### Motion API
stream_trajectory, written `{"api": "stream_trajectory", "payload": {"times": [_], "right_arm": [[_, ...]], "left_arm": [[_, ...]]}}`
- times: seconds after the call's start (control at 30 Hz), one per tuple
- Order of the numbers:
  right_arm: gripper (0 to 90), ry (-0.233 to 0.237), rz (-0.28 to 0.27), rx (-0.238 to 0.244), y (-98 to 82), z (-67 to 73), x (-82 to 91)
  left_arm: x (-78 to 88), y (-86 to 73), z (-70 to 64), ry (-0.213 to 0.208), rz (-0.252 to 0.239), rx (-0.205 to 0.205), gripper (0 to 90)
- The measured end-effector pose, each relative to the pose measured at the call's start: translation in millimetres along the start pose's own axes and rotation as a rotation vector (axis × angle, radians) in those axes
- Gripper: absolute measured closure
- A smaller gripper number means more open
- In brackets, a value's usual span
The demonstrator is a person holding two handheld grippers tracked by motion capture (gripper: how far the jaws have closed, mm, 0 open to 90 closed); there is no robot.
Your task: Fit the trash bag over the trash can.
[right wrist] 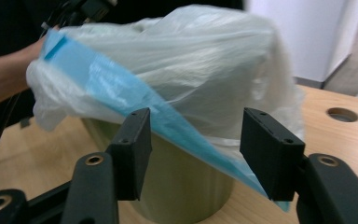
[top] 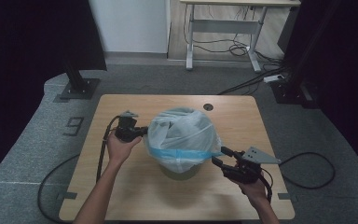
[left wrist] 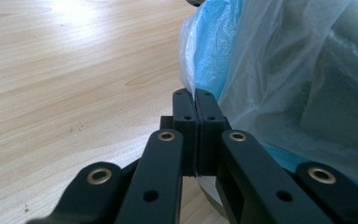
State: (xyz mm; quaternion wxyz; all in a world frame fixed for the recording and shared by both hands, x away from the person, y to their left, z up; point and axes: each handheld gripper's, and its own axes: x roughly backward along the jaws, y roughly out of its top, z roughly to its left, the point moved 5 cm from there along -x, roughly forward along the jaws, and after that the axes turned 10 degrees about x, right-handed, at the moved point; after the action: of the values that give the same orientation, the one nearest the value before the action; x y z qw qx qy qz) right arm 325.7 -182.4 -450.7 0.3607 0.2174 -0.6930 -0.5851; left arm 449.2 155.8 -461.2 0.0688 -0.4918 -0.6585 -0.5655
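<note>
On the left of the high view, the left gripper (top: 142,132) is held level at the left flank of the bag (top: 182,133), a translucent whitish plastic liner with a blue band (top: 179,154) along its edge. In the left gripper view its jaws stand pressed together, pad against pad, with a thin edge of the bag (left wrist: 279,70) rising from the seam between the tips; the film appears pinched there, though how much of it is caught cannot be told. The light wooden table (left wrist: 65,79) lies beyond them.

At the centre of the table (top: 135,196), the bag billows over the mouth of a pale green bin (top: 182,171), covering its top; the bin's lower wall shows beneath the blue band.

On the right, the right gripper (top: 219,156) points at the bag's right side, just beside the blue band. In the right gripper view its jaws stand apart, with the blue band (right wrist: 135,100) hanging loose between them and neither pad pressing on it. The bin (right wrist: 182,186) stands just behind them. A round cable hole (right wrist: 341,114) sits in the table farther right.
</note>
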Motion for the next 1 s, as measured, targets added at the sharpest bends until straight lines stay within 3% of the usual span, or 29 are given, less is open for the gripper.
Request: {"api": "stream_trajectory", "payload": {"times": [0.27,0.37,0.5,0.6,0.73,0.9,1.0], "right_arm": [[42.3,0.066,0.001,0.061,0.7,11.3,-10.9],[47.5,0.073,0.001,0.088,0.8,16.1,-12.0],[63.7,0.076,-0.003,0.12,0.1,19.8,-14.0],[85.7,0.066,0.002,0.157,-2.3,23.9,-13.7],[89.1,0.103,-0.004,0.171,-9.7,33.7,-14.5],[89.1,0.142,0.087,0.218,-35.3,49.1,-26.0],[89.1,0.139,0.144,0.201,-51.3,48.9,-34.9]], "left_arm": [[-0.5,0.0,0.6,-0.002,0.001,0.002,88.7],[-0.4,0.0,-0.2,-0.005,0.002,-0.001,88.6],[-0.1,-0.5,-0.8,-0.006,0.002,-0.004,88.6],[2.2,-1.0,-2.3,-0.004,0.004,-0.016,88.6],[4.7,-1.4,-3.0,-0.001,0.006,-0.022,88.6],[7.9,-2.3,-1.3,0.006,0.018,-0.024,88.4],[9.0,-3.2,-0.7,0.01,0.026,-0.023,88.3]]}}
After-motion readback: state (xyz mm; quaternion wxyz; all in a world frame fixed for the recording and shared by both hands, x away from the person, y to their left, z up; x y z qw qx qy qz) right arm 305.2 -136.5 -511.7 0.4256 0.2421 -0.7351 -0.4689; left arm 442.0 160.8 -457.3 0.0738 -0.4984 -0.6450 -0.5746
